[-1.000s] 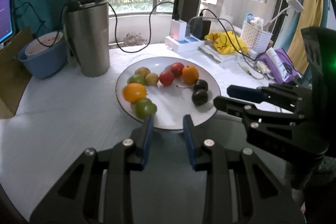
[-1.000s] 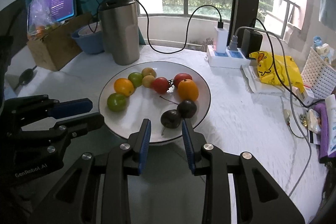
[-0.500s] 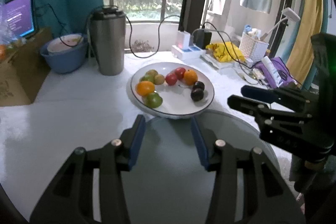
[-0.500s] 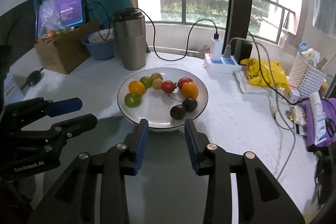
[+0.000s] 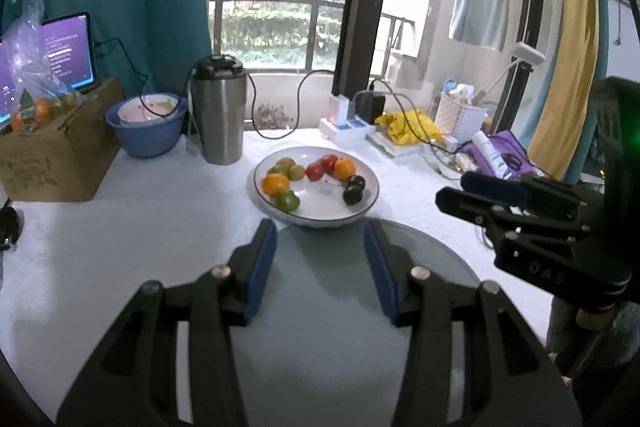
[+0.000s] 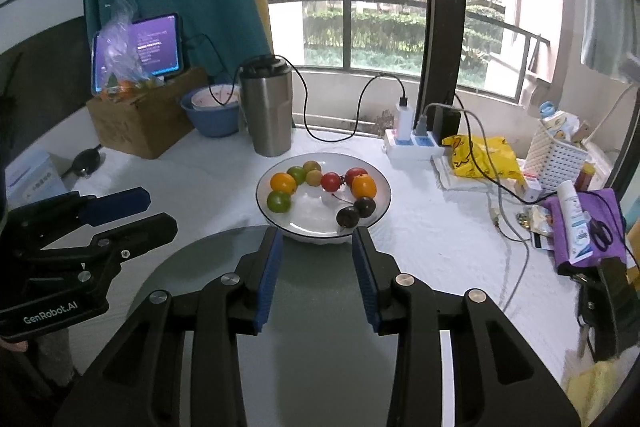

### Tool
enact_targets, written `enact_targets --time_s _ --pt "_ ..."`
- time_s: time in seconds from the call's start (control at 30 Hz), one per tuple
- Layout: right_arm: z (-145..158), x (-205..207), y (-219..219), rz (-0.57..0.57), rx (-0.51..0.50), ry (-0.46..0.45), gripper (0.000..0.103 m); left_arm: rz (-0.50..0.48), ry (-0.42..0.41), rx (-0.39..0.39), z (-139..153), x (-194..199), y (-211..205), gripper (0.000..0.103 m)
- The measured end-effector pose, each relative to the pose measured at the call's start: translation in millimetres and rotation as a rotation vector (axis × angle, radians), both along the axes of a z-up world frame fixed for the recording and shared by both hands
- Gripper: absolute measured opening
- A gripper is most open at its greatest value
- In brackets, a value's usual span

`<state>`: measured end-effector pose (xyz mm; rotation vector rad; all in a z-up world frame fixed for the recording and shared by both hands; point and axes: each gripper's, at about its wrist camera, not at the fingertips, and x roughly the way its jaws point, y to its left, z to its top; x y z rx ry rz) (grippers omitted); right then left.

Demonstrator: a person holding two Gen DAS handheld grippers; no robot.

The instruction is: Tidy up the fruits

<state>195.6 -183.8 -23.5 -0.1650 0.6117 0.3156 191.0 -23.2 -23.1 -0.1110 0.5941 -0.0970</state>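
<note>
Left wrist view puts the plate (image 5: pixel 372 193) just ahead of the left gripper (image 5: pixel 320 269), beyond its fingertips and not between them. On it the fruit lies in a loose arc: an orange (image 5: pixel 275 184) and a green fruit (image 5: pixel 286 201) on the side nearer the left finger, red ones (image 5: pixel 322 167) and a second orange (image 5: pixel 345 169) at the far edge, two dark plums (image 5: pixel 353 190) toward the right finger. That curved row, sorted roughly by colour, looks deliberate, so the arranging seems largely done.

Both grippers stand off from the plate, which suits checking the layout more than reaching in. The left one is parted and empty; its jaws have just been opening, with only the grey mat (image 5: pixel 320 307) under them. The right gripper (image 6: pixel 318 267) is likewise parted with nothing held, its jaws having widened a little, and the plate rim sits just past its tips. Each gripper shows in the other's view, off to the side, level with its partner.

Farther out, behind the plate, a steel tumbler (image 5: pixel 218 111) stands upright, with a blue bowl (image 5: pixel 146 131) and a box (image 5: pixel 52 155) holding bagged fruit away to the left gripper's left.
</note>
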Motion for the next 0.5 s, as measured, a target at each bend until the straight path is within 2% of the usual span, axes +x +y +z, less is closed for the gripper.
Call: enact_targets --time_s 0.3,0.33,0.37,0.4,0.5 --pt "27.0 -40.9 -0.6 -0.018 0.016 -0.07 0.038 0.034 -0.066 0.026 23.4 -36.2 -2.5 0.049" --pt "29.6 -45.0 -0.8 -0.019 0.017 -0.078 0.038 0.043 -0.072 0.034 25.6 -40.1 -2.4 0.053" --pt "32.5 -49.6 -0.9 -0.022 0.018 -0.087 0.038 0.047 -0.081 0.044 29.5 -46.1 -2.9 0.073" --pt "35.5 -53.9 -0.7 -0.025 0.02 -0.095 0.039 0.047 -0.09 0.041 32.6 -50.1 -2.6 0.085" --pt "45.4 -66.6 -0.1 -0.031 0.027 -0.123 0.039 0.056 -0.141 0.033 45.4 -66.5 -1.1 0.085"
